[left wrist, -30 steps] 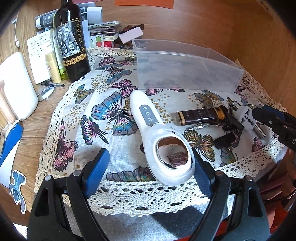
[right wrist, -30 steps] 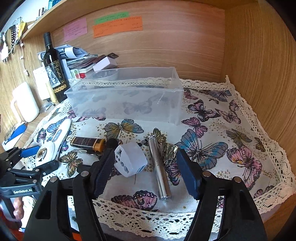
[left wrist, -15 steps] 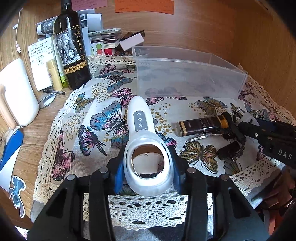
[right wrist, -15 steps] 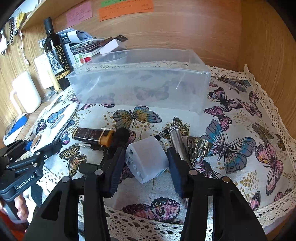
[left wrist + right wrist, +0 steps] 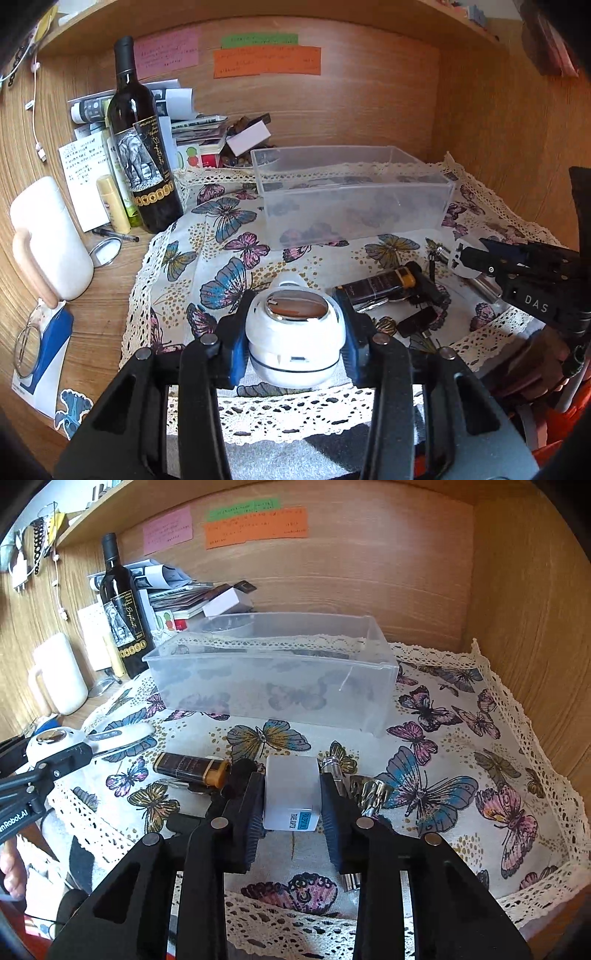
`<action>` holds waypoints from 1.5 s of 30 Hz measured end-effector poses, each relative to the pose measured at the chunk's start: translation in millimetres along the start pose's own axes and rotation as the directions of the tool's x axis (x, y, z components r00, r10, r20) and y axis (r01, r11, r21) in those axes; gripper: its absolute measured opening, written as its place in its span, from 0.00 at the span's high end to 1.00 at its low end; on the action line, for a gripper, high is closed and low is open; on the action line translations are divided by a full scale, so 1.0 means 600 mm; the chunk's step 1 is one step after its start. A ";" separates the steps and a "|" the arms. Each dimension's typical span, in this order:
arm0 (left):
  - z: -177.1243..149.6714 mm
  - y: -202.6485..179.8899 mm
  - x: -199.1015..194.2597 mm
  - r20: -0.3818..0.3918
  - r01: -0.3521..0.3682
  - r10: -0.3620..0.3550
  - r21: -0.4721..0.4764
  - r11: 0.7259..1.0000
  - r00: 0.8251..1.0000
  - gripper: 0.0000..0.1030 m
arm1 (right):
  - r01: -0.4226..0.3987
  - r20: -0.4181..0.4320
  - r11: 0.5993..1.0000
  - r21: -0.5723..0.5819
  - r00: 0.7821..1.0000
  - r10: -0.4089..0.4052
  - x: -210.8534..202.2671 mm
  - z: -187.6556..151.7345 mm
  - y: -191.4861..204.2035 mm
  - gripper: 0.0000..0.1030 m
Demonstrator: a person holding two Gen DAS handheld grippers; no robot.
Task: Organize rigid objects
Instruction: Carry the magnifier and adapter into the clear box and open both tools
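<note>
My left gripper (image 5: 293,349) is shut on the round head of a white handheld device (image 5: 295,336) and holds it lifted above the butterfly cloth (image 5: 229,236). My right gripper (image 5: 291,805) is shut on a white plug adapter (image 5: 291,794) and holds it above the cloth (image 5: 436,775). An empty clear plastic bin (image 5: 351,199) stands behind them, also in the right wrist view (image 5: 273,675). A dark lighter with a gold end (image 5: 192,766), a metal tube (image 5: 334,771) and small dark items (image 5: 421,321) lie on the cloth.
A wine bottle (image 5: 142,155), a white jug (image 5: 48,240), small tubes, a pen, a round mirror and stacked papers stand at the left. Wooden walls close the back and right (image 5: 517,627). The cloth's lace edge hangs over the front.
Both grippers have closed on their objects and lifted them: the left raised and tilted the white device, the right raised the white adapter off the cloth.
</note>
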State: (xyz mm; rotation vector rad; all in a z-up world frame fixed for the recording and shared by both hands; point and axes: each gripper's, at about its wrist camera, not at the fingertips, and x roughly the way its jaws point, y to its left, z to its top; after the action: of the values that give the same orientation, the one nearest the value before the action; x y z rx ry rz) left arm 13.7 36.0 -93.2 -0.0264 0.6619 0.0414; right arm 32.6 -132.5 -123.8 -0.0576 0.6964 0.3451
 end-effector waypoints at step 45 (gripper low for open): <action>0.246 0.001 0.153 0.061 0.082 -0.086 0.058 0.995 0.994 0.60 | 0.075 0.109 0.997 -0.034 0.992 -0.071 0.072 0.206 -0.043 0.74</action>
State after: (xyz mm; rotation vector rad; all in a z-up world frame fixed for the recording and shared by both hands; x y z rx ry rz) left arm 176.4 45.1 -33.4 0.0002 0.5977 -0.0569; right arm 148.2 -123.5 -58.0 -0.0995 0.5796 0.2891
